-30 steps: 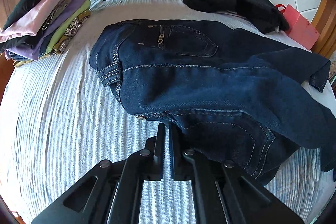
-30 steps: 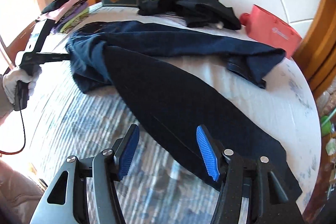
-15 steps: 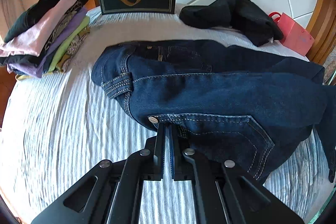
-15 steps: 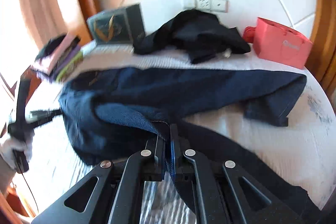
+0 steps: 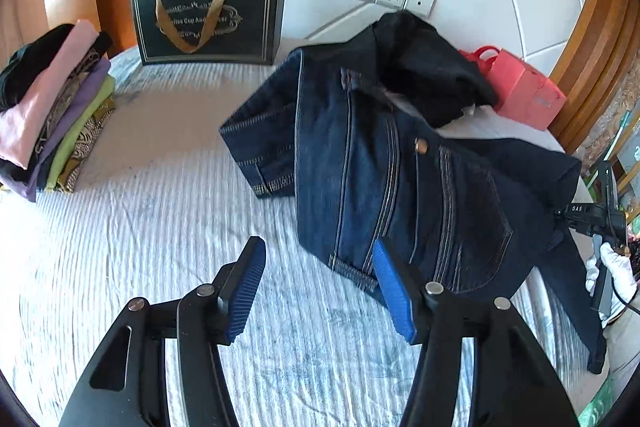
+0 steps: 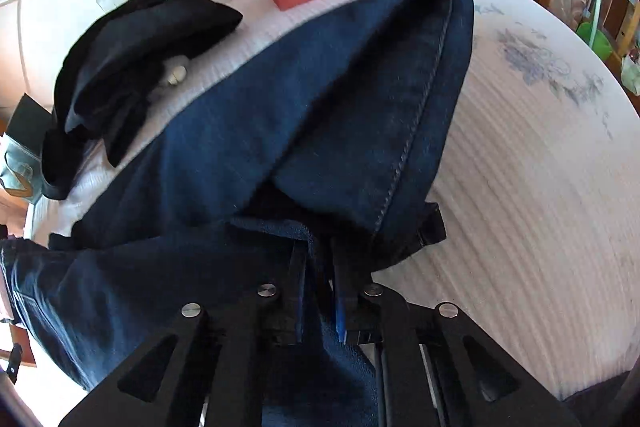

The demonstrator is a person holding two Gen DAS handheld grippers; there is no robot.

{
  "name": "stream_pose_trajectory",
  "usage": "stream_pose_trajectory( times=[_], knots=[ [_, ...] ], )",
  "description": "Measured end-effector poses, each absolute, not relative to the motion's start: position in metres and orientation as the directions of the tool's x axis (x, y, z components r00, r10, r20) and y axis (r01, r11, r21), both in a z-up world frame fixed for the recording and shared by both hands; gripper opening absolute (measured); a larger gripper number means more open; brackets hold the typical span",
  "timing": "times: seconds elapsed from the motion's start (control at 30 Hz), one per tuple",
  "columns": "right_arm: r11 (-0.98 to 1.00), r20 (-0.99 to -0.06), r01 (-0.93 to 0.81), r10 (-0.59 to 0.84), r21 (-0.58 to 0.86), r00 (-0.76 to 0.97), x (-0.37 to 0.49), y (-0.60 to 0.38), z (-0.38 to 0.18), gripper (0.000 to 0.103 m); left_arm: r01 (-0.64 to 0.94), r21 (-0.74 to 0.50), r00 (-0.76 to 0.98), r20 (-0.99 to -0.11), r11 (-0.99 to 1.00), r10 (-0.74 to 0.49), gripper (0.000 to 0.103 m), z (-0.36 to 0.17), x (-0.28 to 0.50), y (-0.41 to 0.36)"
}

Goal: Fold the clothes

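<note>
the left gripper (image 5: pixel 318 289) hung over the striped white bedspread (image 5: pixel 120 247), its blue pads (image 5: pixel 246 293) spreading apart with nothing between them, only bare bedding under the gap. the dark blue jeans (image 5: pixel 400 183) lay folded over across the middle of the bed, just beyond and to the right of that gripper, back pocket and a brass button facing up, the waistband end reaching toward the headboard. over on the right side the right gripper (image 6: pixel 320 267) had denim caught between its jaws, which were easing open a little while the fabric still sat pinched there, a leg hem draped just ahead of it. a gloved hand (image 5: pixel 612 271) held that tool's handle at the bed's edge. a black garment (image 5: pixel 428 67) sat crumpled by the headboard, touching the jeans' far end, a red gift bag (image 5: pixel 524 95) beside it, a dark gift bag (image 5: pixel 208 15) propped upright, and a stack of folded clothes (image 5: pixel 52 107) at the left.
</note>
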State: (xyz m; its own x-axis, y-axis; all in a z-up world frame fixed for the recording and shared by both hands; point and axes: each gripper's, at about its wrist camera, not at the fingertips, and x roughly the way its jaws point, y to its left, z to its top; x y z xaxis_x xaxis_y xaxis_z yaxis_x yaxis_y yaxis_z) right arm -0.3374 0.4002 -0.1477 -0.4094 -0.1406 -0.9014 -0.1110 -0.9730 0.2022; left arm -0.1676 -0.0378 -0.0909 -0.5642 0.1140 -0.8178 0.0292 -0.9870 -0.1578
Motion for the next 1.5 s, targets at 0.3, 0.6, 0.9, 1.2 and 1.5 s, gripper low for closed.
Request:
stream_pose_trajectory(
  times=[0.3,0.6,0.9,1.2,1.5],
  knots=[
    [-0.992,-0.908,-0.008,-0.113,0.127,-0.404,-0.338,0.399,-0.149,0.013,0.082,-0.211,-0.536,-0.833,-0.974,0.135,0.057,-0.14,-0.205,-0.039],
    [-0.996,-0.918,0.05,-0.082,0.068,-0.388,-0.342,0.392,-0.15,0.014,0.024,-0.233,-0.501,-0.844,-0.972,0.19,0.059,-0.165,-0.244,-0.032],
    [-0.997,-0.921,0.051,-0.073,0.058,-0.384,-0.343,0.389,-0.15,0.016,-0.073,-0.237,-0.43,-0.869,-0.969,0.245,0.046,-0.167,-0.234,-0.013],
    [-0.997,-0.879,0.01,-0.07,0.074,-0.472,-0.272,0.411,-0.118,0.025,-0.065,-0.256,-0.413,-0.873,-0.965,0.259,0.022,-0.168,-0.225,-0.014],
    [-0.985,-0.889,-0.167,0.029,0.053,-0.457,-0.188,0.485,-0.107,0.025,0.042,-0.171,-0.571,-0.813,-0.984,0.117,0.013,-0.102,-0.138,-0.071]
  ],
)
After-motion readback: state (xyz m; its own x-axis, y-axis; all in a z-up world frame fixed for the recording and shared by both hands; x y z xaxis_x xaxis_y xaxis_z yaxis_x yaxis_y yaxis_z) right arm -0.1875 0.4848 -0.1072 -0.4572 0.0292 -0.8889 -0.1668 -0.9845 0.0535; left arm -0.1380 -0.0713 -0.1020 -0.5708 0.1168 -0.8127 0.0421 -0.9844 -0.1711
